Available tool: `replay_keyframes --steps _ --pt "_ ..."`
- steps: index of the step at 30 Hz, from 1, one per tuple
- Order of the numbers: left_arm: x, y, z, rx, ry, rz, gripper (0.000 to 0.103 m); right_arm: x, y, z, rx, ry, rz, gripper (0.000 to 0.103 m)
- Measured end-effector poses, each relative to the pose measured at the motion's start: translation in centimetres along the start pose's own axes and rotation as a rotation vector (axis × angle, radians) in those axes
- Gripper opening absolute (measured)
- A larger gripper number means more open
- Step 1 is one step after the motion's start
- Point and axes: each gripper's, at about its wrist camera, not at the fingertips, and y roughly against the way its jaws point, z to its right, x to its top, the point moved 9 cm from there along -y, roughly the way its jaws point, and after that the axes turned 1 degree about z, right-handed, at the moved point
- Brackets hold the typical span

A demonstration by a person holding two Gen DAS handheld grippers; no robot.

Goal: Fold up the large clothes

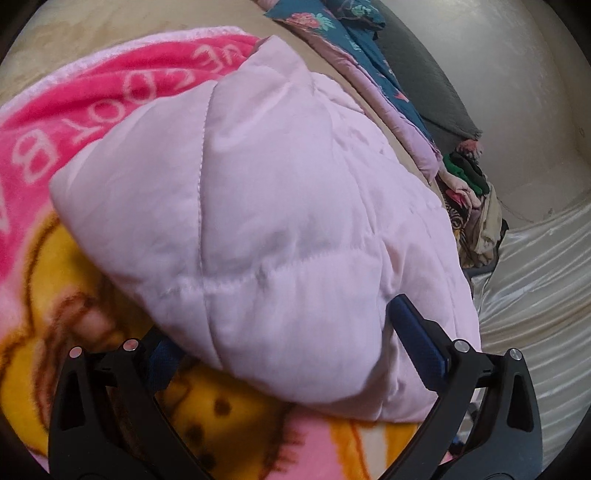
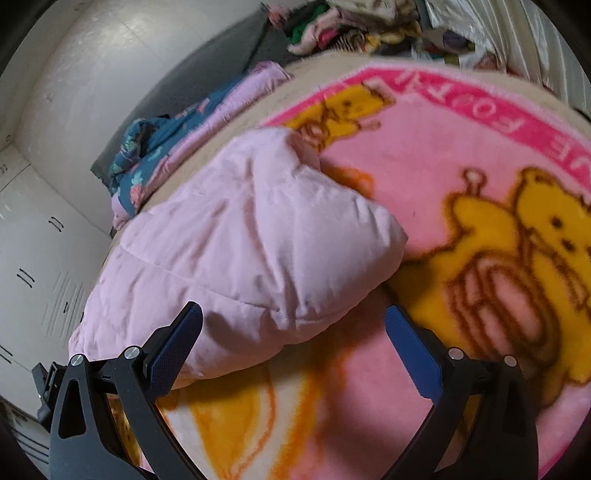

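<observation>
A pale pink quilted jacket (image 1: 266, 206) lies folded in a puffy bundle on a pink and yellow cartoon blanket (image 1: 55, 122). My left gripper (image 1: 284, 339) is open, its fingers standing wide on either side of the jacket's near edge; the left fingertip is partly hidden under the fabric. In the right wrist view the same jacket (image 2: 236, 251) lies left of centre on the blanket (image 2: 461, 177). My right gripper (image 2: 291, 332) is open at the jacket's near corner, with its left finger (image 2: 177, 343) against the fabric and its right finger (image 2: 410, 347) over the blanket.
A teal floral cloth with lilac lining (image 1: 354, 44) lies along the bed's far side, also in the right wrist view (image 2: 162, 147). A heap of mixed clothes (image 1: 469, 192) sits beyond it (image 2: 343, 29). White satin fabric (image 1: 535, 280) lies at right. White locker doors (image 2: 40, 258) stand at left.
</observation>
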Motion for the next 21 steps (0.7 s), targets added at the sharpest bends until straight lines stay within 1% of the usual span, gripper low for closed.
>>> replay_keyframes --steps 3,7,12,21 --pt "0.5 -0.5 -0.2 -0.002 0.016 0.001 0.095 0.1 -0.9 0.1 0.035 -0.064 -0.009 0.099" --pt "0.8 -1.0 -0.2 -0.006 0.033 0.004 0.095 0.6 -1.5 -0.2 0.055 -0.090 -0.006 0.099" --pt "1.0 -1.2 -0.4 -0.013 0.088 0.020 0.095 0.9 -2.3 -1.0 0.061 -0.104 -0.008 0.099" --pt "1.4 -1.9 -0.9 -0.045 0.112 0.026 0.095 1.7 -4.3 -1.0 0.068 -0.149 -0.023 0.099"
